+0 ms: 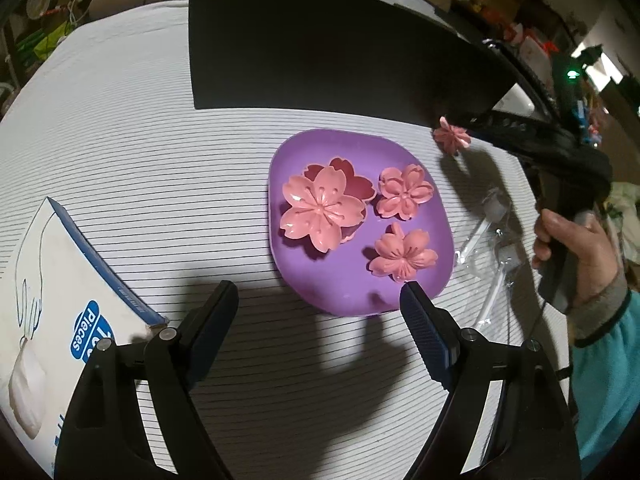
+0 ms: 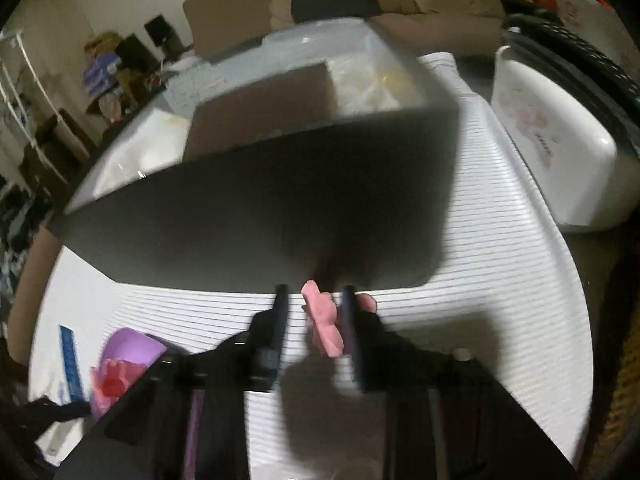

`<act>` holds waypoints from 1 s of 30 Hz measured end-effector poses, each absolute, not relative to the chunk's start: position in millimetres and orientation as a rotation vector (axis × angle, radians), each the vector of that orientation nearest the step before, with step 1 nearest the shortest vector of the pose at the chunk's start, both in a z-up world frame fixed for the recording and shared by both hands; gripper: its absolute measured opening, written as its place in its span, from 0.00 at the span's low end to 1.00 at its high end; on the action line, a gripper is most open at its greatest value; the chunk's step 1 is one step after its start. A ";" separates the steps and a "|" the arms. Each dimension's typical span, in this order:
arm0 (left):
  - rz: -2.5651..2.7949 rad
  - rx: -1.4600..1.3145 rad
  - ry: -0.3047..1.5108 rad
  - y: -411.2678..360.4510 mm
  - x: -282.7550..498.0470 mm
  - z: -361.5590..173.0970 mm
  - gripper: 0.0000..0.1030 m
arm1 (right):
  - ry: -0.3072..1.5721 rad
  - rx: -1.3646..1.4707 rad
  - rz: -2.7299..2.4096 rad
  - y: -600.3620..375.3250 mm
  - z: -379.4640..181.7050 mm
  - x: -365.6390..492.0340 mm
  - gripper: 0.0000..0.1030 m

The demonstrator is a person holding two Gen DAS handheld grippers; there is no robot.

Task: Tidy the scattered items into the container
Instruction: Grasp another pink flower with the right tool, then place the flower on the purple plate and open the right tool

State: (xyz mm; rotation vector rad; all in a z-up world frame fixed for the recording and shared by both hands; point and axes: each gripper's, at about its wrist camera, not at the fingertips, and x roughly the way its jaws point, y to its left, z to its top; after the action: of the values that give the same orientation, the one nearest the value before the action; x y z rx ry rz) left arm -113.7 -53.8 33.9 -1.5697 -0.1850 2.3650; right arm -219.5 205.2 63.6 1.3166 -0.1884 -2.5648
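Here the right tool [image 2: 314, 312] has a small pink flower [image 2: 323, 322] between its fingers, which stand narrowly apart; the flower sits against the right-hand finger with a sliver of gap on the other side, so whether the grip is firm I cannot tell through the blur; seen from the left wrist, the same flower [image 1: 451, 136] hangs at the tip of that tool [image 1: 472, 128], lifted off the striped counter [image 1: 140, 160] and off to the far right of the purple dish [image 1: 400, 296]; I judge it is being carried toward the dish, since that is where the others lie. The left tool [image 1: 316, 300] is spread wide and holds nothing; it hovers low at the near edge of the dish, probably kept back so the right side has room to come in.

Outward from there: the dish holds a large flower [image 1: 322, 208] resting on a darker one beneath it, a medium flower [image 1: 406, 192] and another small flower [image 1: 402, 256] near the front; a black board [image 1: 320, 48] lies flat beyond the dish; a white box [image 1: 60, 280] with blue lettering sits at the near left; some clear plastic wrappers [image 1: 492, 232] lie to the right of the dish, beside the hand [image 1: 572, 248] that grips the right tool's handle.
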 end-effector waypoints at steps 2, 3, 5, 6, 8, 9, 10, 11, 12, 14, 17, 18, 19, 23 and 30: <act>2.365 -1.572 -0.191 -55.5 -113.6 34.6 0.79 | -0.132 1.295 -2.579 203.7 60.3 -221.5 0.14; 2.365 -1.573 -0.194 -56.0 -113.7 35.0 0.79 | -0.119 1.284 -2.573 203.1 60.7 -221.3 0.11; 2.362 -1.576 -0.200 -56.1 -114.2 35.4 0.79 | -0.136 1.283 -2.543 203.6 59.3 -221.3 0.07; 2.359 -1.578 -0.205 -56.3 -114.1 35.5 0.79 | -0.147 1.282 -2.526 204.3 59.5 -219.7 0.07; 2.355 -1.582 -0.205 -55.8 -113.6 35.2 0.79 | -0.197 1.271 -2.491 208.4 61.5 -216.1 0.07; 2.352 -1.584 -0.201 -55.0 -113.8 34.5 0.79 | -0.229 1.262 -2.478 210.7 63.9 -213.5 0.07; 2.349 -1.586 -0.195 -55.0 -112.9 33.9 0.79 | -0.257 1.258 -2.466 212.6 66.5 -211.1 0.07; 2.348 -1.588 -0.192 -56.3 -111.7 33.5 0.79 | -0.287 1.250 -2.453 214.3 69.7 -208.8 0.07; 2.346 -1.589 -0.191 -56.9 -111.0 32.9 0.79 | -0.333 1.239 -2.431 217.9 73.0 -204.5 0.07; 2.340 -1.592 -0.197 -57.8 -110.4 32.1 0.79 | -0.391 1.229 -2.388 218.9 79.1 -199.4 0.07; 2.352 -1.599 -0.202 -61.9 -110.7 32.0 0.79 | -0.390 1.215 -2.342 213.4 91.3 -187.6 0.07; 2.357 -1.600 -0.212 -64.1 -111.0 32.4 0.79 | -0.375 1.218 -2.344 211.6 95.0 -184.5 0.07; 2.364 -1.597 -0.227 -66.9 -111.0 33.4 0.79 | -0.365 1.220 -2.351 211.3 97.6 -181.9 0.09; 2.403 -1.547 -0.269 -76.3 -110.6 42.8 0.79 | -0.339 1.240 -2.373 206.7 104.9 -180.3 0.11; 2.463 -1.548 -0.208 -80.9 -120.9 38.9 0.77 | -0.237 1.230 -2.392 194.5 107.2 -165.8 0.39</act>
State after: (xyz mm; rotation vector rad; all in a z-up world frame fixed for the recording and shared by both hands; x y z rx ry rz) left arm -120.9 -80.9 38.9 -1.5478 -0.2077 2.4633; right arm -165.8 194.5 107.2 1.2300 -0.2372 -2.3924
